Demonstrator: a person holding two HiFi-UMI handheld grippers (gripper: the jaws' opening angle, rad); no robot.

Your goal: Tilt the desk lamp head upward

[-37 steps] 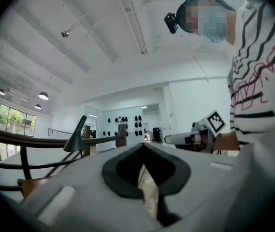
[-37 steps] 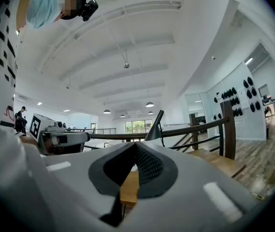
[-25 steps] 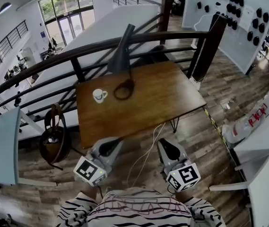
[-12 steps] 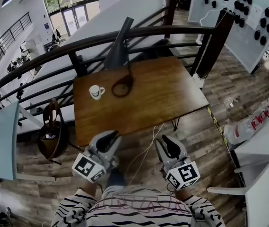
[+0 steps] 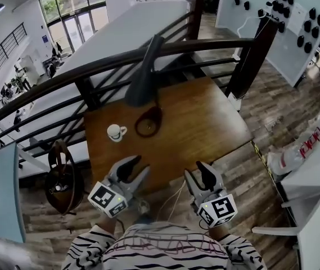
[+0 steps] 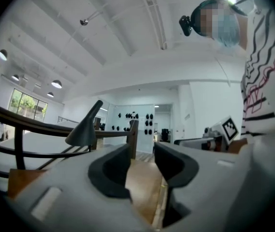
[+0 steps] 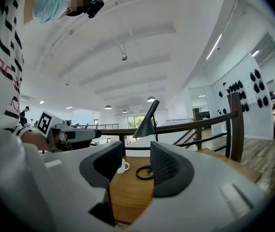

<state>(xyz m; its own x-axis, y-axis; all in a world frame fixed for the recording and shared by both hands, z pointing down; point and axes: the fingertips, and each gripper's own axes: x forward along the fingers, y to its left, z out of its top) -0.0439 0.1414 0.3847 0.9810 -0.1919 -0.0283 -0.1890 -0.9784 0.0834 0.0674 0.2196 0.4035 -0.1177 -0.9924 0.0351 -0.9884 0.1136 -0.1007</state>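
Note:
The desk lamp stands at the far side of the wooden table (image 5: 204, 122). Its dark cone head (image 5: 143, 75) slopes down over a ring base (image 5: 148, 122). From the gripper views the lamp head (image 6: 85, 129) (image 7: 147, 122) is far ahead of both grippers. At the table's near edge my left gripper (image 5: 134, 167) (image 6: 142, 163) is open, its jaws just opened, with nothing between them. Beside it, my right gripper (image 5: 200, 174) (image 7: 136, 166) is also open and empty, its jaws having just opened too. Both are well short of the lamp.
A white mug (image 5: 115, 132) (image 7: 123, 166) sits left of the ring base. A dark railing (image 5: 204, 45) runs behind the table. A brown bag (image 5: 64, 176) hangs at the left. A white cable (image 5: 177, 187) trails from the table's near edge to the floor.
Both grippers have moved forward to the table's near edge, and their jaws have gone from nearly shut to open. The lamp and mug have not moved.

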